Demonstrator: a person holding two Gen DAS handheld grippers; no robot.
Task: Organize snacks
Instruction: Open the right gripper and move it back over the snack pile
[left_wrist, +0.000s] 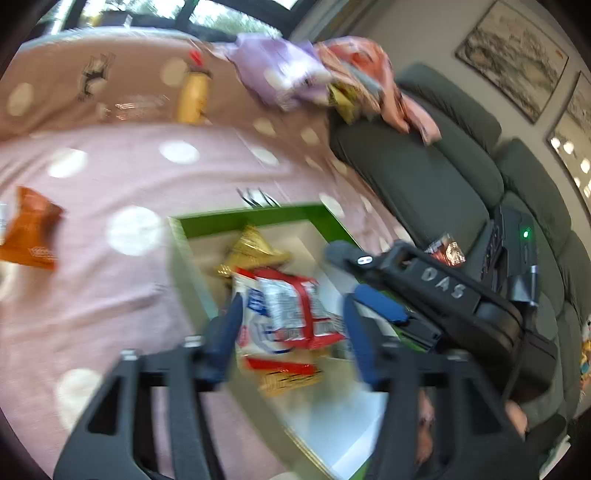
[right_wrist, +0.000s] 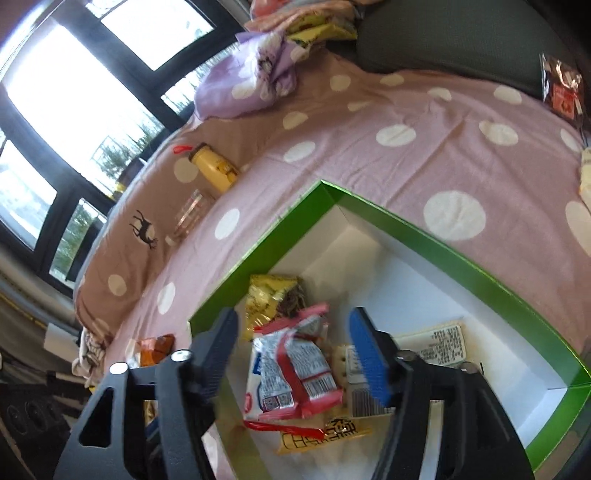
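A green box (right_wrist: 417, 225) with a white inside lies on the dotted pink cloth; it also shows in the left wrist view (left_wrist: 255, 216). Several snack packets lie in it: a red-and-white packet (right_wrist: 295, 369) (left_wrist: 288, 314), a gold packet (left_wrist: 255, 251), a yellow packet (right_wrist: 269, 295) and a white labelled packet (right_wrist: 439, 343). My left gripper (left_wrist: 291, 325) is open and empty above the box. My right gripper (right_wrist: 291, 350) is open and empty, also over the box; its body shows in the left wrist view (left_wrist: 424, 280). An orange packet (left_wrist: 31, 232) lies on the cloth at left.
A yellow bottle (right_wrist: 214, 170) and a clear glass (right_wrist: 190, 214) lie on the cloth toward the window. Purple fabric (right_wrist: 247, 77) and more packets (right_wrist: 321, 29) sit at the back. A red packet (right_wrist: 561, 88) lies near the grey sofa (left_wrist: 424, 166).
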